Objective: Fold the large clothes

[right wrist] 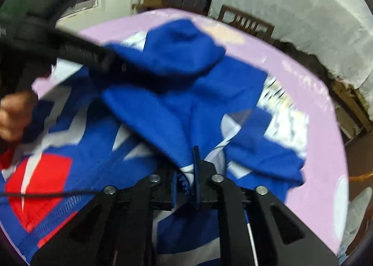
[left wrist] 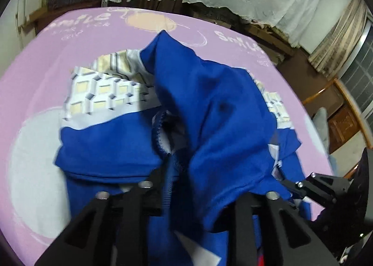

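One crumpled blue, white and red garment [left wrist: 209,107] lay on the pink sheet [left wrist: 35,74], barely folded; the right gripper [right wrist: 186,184] pinched its hem, while the left gripper [left wrist: 198,186] stood parted around fabric.

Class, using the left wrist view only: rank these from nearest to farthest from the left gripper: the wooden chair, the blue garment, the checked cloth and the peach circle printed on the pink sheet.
From the left gripper:
1. Blue garment, right at the fingers, centre.
2. Checked cloth, beyond it, to the left.
3. Peach circle, near the pink sheet's far edge.
4. Wooden chair, behind the sheet, top centre.
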`<state>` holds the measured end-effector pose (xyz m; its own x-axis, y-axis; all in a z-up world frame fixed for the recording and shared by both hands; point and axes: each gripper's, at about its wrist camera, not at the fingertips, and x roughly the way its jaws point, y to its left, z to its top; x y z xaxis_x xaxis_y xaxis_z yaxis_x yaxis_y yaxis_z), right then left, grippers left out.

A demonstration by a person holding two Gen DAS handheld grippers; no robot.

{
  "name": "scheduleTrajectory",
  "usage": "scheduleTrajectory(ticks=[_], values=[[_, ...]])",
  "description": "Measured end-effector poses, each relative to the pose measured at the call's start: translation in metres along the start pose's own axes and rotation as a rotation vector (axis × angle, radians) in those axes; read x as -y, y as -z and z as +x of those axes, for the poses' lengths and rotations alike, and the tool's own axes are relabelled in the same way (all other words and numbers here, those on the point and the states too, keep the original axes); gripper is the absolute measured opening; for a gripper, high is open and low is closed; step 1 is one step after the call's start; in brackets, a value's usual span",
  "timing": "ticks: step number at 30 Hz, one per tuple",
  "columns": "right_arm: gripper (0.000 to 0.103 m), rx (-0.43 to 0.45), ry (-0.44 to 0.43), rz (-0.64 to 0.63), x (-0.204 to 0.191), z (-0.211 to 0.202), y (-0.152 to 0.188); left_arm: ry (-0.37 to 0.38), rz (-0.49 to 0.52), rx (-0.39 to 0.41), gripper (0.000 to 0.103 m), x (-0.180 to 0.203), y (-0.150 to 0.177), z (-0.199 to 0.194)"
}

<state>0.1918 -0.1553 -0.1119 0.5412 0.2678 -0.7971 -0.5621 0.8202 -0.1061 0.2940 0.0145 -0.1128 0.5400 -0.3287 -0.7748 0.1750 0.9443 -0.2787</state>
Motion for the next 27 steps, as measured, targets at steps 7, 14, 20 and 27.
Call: scheduleTrajectory(ticks=[7,14,20,27], values=[[0.031,-0.026,-0.133,0.122,0.019,-0.009,0.009,-0.069,0.025,0.066,0.061,-0.006,0.021,-0.030],[0.033,0.161,-0.260,0.243,0.042,-0.069,0.005,-0.083,0.219,0.155,0.077,0.038,0.030,-0.059],[0.011,0.143,-0.281,0.300,0.041,-0.049,-0.011,-0.139,0.231,0.186,0.077,0.053,0.020,-0.042],[0.005,-0.014,-0.209,0.444,0.065,0.027,-0.034,-0.204,0.147,0.098,0.077,0.030,-0.012,0.006]])
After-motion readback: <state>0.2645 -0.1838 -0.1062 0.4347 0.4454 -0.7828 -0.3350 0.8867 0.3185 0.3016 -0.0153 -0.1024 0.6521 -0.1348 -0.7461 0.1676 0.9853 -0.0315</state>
